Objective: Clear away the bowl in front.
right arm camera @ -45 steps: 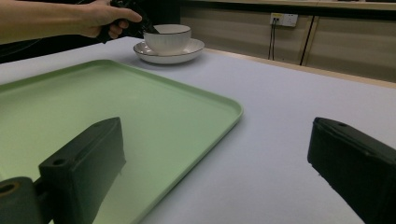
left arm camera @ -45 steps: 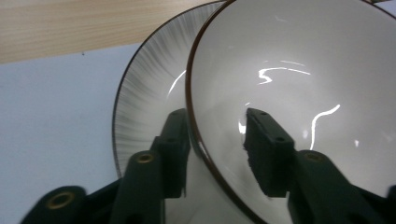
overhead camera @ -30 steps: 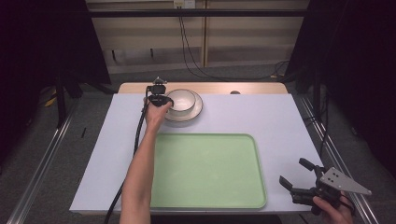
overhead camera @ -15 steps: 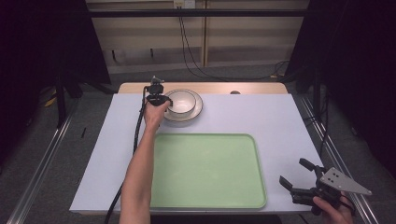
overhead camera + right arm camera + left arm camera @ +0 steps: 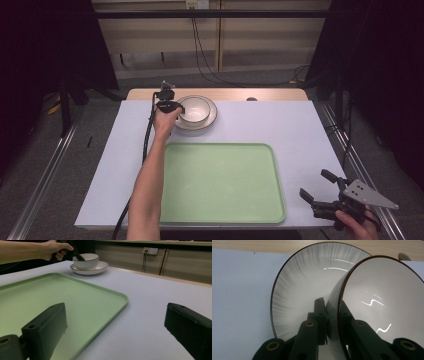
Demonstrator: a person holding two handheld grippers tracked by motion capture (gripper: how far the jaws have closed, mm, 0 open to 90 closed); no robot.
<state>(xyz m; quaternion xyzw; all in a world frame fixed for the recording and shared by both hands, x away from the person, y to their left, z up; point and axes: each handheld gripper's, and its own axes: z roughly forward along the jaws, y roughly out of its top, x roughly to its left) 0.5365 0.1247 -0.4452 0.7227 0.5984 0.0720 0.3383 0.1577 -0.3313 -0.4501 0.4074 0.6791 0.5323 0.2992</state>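
Right gripper [image 5: 320,197] waits nearest, at the table's near right corner just off the green tray [image 5: 220,210], its jaws spread wide with nothing between them; it looks parked there to keep out of the way. Beyond it the tray lies bare in the middle of the white table cover [image 5: 295,130], probably the landing place for the dishes. At the far edge, the left gripper [image 5: 333,312] straddles the rim of the bowl [image 5: 384,302], one jaw inside and one outside, closed on the wall. That bowl sits in the plate [image 5: 299,290]; gripping the rim seems meant to lift the bowl alone and leave the plate.
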